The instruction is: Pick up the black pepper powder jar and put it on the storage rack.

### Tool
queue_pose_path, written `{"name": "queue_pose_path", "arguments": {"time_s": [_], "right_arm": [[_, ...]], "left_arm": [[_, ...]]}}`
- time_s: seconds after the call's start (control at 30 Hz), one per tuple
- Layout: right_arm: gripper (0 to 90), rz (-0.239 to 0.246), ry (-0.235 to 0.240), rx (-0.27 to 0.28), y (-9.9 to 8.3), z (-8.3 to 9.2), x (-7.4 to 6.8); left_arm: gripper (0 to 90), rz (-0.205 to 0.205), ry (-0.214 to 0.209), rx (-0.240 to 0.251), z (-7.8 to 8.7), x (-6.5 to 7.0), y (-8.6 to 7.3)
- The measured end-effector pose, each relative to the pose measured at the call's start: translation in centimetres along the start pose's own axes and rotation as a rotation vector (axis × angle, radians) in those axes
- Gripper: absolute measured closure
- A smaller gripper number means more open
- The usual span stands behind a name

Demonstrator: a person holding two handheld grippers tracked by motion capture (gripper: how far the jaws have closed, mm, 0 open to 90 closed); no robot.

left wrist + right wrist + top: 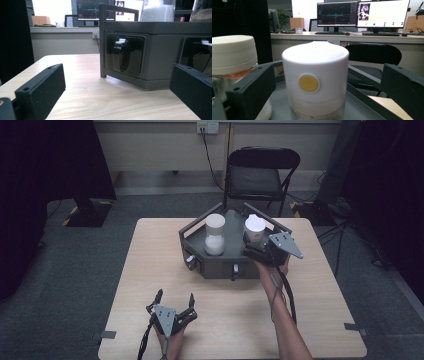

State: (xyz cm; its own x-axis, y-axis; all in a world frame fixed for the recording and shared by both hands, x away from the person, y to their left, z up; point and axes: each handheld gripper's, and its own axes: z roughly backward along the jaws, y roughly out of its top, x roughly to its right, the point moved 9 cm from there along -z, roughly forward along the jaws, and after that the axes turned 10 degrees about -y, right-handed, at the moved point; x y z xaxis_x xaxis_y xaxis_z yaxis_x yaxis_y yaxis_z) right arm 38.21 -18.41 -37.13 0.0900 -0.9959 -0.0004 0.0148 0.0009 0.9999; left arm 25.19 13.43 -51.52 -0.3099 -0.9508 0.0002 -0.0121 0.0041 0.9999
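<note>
Two jars on grey tray (pixel 192 231). Right gripper (pixel 319 87) jaws apart, flanking white-lidded jar (pixel 315 75) at 1 o'clock, likely lining up grasp. Left gripper (pixel 172 310) jaws apart, empty, parked at 6 o'clock, probably clear of work.

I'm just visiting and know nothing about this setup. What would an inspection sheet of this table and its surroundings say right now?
Surface: pale wooden table, bare around the stand.
Job's things: grey stand carrying a cream-lidded jar and a white-lidded jar.
Clutter: nothing seen.
Grippers: left gripper open, low over the table; right gripper open, jaws either side of the white-lidded jar.
Cables: one trails from each gripper; wall cable behind.
Surroundings: folding chair, carpet, monitors.
</note>
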Motion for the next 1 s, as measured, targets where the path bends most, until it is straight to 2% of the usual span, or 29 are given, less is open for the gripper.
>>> {"name": "queue_pose_path", "arguments": {"time_s": [0.63,1.0], "right_arm": [[0.0,-0.027,0.005,0.038,-1.4,3.5,1.1],[0.0,-0.001,0.001,0.046,-2.7,5.9,1.2]], "left_arm": [[0.2,0.0,0.0,-0.001,0.0,0.0,0.0],[0.1,0.001,0.001,0.001,0.0,0.0,0.0]]}}
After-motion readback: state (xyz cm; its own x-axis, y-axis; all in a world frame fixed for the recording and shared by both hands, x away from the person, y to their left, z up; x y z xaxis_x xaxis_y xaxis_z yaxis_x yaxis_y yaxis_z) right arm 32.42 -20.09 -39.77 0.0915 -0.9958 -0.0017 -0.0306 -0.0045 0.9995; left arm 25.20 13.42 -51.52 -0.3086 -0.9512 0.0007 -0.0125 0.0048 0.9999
